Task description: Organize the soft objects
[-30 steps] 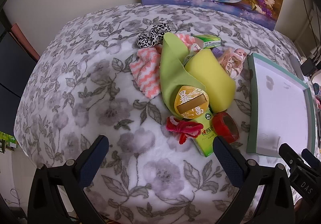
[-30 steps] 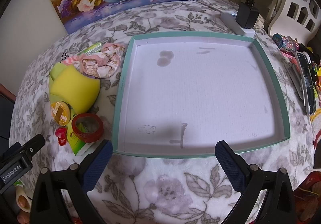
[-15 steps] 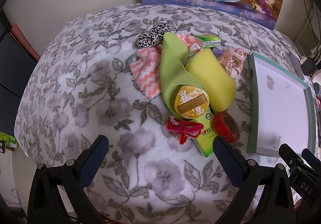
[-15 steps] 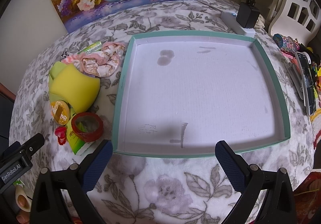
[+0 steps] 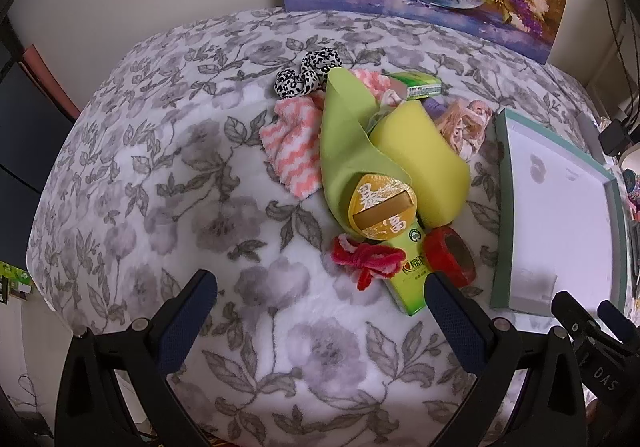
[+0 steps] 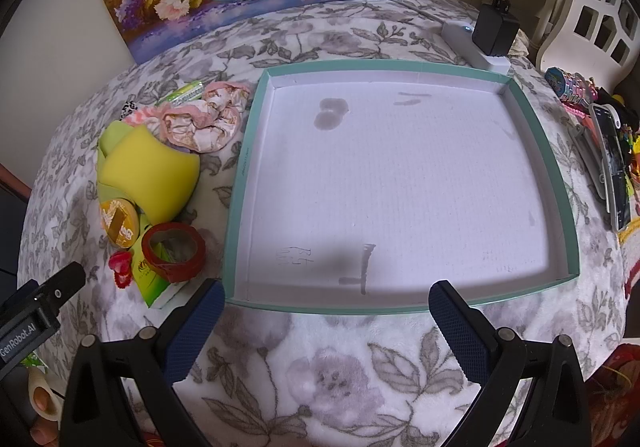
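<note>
A pile of soft things, among them a yellow sponge [image 5: 420, 163], a pink striped cloth [image 5: 292, 151] and a red pipe-cleaner bow [image 5: 364, 259], lies on the flower-print blanket [image 5: 160, 175] left of the teal tray [image 6: 560, 167]. Only the left view shows the leopard scrunchie [image 5: 308, 73] whole; only the right shows the power strip [image 6: 476, 47] beyond the tray. A red tape roll [image 6: 174, 251] and a green carton [image 5: 404, 283] crowd the pile's near edge. The left gripper [image 5: 320, 299] hovers wide open just short of the bow; the right gripper [image 6: 324, 311], equally wide, hangs over the tray's near rim.
</note>
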Demonstrator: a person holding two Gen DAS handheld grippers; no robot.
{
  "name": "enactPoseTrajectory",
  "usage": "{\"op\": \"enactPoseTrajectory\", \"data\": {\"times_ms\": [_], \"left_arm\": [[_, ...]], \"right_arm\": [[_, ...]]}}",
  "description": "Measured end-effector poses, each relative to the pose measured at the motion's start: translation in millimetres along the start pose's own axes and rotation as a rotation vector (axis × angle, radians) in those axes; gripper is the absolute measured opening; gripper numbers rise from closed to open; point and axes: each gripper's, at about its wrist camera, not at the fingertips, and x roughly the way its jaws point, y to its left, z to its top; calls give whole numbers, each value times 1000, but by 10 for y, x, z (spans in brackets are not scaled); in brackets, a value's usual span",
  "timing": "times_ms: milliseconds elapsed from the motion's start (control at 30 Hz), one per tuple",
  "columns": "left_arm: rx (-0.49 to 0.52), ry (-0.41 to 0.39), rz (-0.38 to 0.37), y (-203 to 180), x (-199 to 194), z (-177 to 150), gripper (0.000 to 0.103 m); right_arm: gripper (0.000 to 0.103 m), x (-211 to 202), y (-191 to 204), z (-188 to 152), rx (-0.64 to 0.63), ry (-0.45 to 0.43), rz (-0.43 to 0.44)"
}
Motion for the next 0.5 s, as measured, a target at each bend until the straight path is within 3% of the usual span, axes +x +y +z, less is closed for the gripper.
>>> {"op": "enactPoseTrajectory", "data": {"times_ms": [267,500], "left_arm": [[-30,-12,-8,23,-29,23,103],[-127,-36,-83,177,-38,79,103]], "right_arm": [[103,0,10,-1,-4,3,2],[103,-36,125,59,-41,-27,33]]}}
